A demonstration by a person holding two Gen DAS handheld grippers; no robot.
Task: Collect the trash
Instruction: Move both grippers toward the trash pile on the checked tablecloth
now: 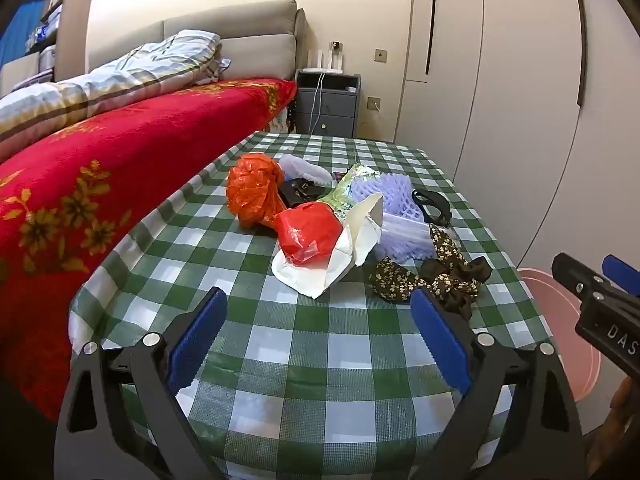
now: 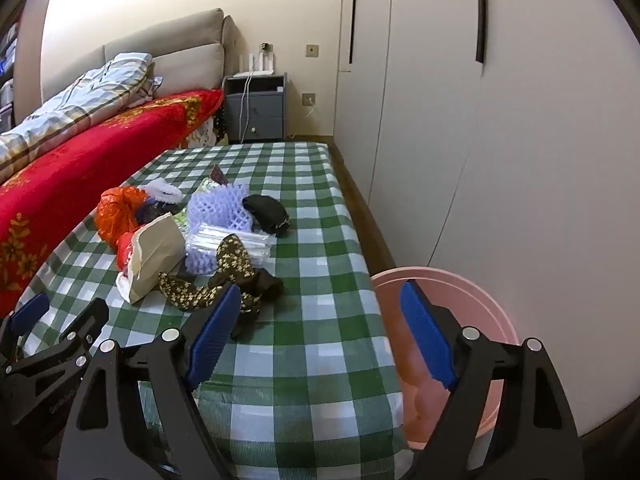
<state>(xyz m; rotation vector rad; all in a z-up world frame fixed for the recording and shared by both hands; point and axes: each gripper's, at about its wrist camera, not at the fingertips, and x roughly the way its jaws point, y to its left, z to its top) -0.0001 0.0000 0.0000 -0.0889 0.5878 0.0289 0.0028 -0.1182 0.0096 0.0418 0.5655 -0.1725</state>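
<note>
Trash heap: a clutter on the green-checked table (image 1: 312,344), its long axis running from 10 o'clock to 4 o'clock in the left wrist view.
Orange bag (image 1: 254,190): at the 10 o'clock end, its knotted neck pointing toward 4 o'clock.
Red bag (image 1: 310,234): heap centre, resting on white torn packaging (image 1: 320,272).
Purple foam net (image 1: 390,200): at 2 o'clock from the red bag, partly hidden by the packaging.
Floral cloth strip (image 1: 432,276): the 4 o'clock end, long axis lying roughly 9 to 3.
Black item (image 2: 266,210): far side of the heap, too dark to identify.
Pink bin (image 2: 448,320): beside the table at 3 o'clock, its rim cut off by a finger.
Left gripper (image 1: 320,336): jaws spread wide, nothing between them, above bare cloth at 6 o'clock from the heap.
Right gripper (image 2: 320,336): jaws wide and empty, straddling the table edge and bin.
</note>
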